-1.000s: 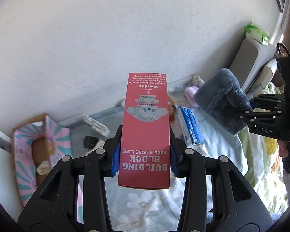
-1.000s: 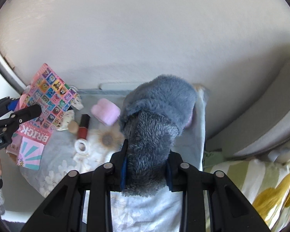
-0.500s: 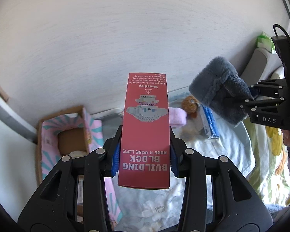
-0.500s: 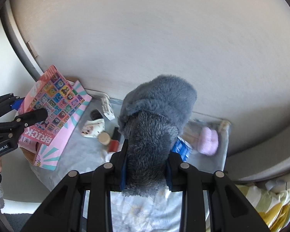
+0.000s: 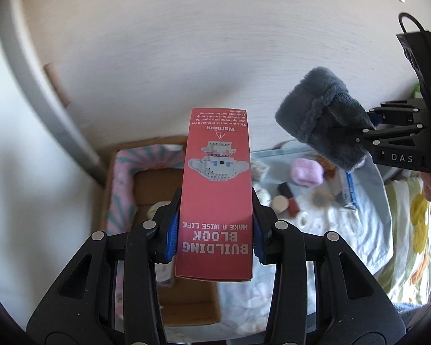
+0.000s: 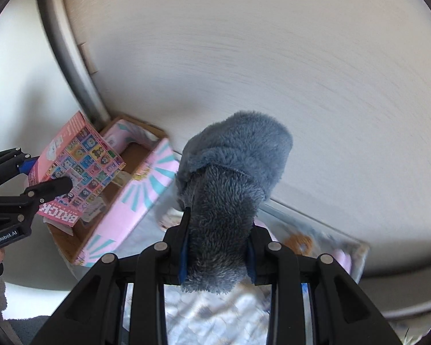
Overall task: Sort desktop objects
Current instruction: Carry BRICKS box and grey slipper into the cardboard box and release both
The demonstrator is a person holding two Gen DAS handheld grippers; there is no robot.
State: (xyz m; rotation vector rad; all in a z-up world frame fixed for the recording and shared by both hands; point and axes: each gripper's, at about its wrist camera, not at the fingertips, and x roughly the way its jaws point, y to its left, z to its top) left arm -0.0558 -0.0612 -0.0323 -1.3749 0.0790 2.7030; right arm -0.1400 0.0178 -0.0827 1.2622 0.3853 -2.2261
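Observation:
My left gripper [image 5: 214, 230] is shut on a red building-block box [image 5: 217, 178] and holds it in the air above a pink cardboard box [image 5: 123, 178]. The same red box [image 6: 80, 169] shows at the left of the right wrist view, over the pink box [image 6: 135, 201]. My right gripper [image 6: 217, 247] is shut on a fluffy grey plush slipper [image 6: 230, 184] and holds it above the table. The slipper [image 5: 324, 115] also shows at the right of the left wrist view, in the right gripper [image 5: 388, 141].
A floral cloth [image 5: 344, 230] covers the table and carries a pink plush [image 5: 306, 171], a small red item [image 5: 291, 205], a round cap [image 5: 280, 201] and a blue-edged packet [image 5: 349, 187]. A pale wall stands behind. A grey metal pole [image 6: 71, 51] rises at the left.
Both grippers have swung to the left with their loads. The pink cardboard box now lies right under the red box. The slipper has come closer to that box.

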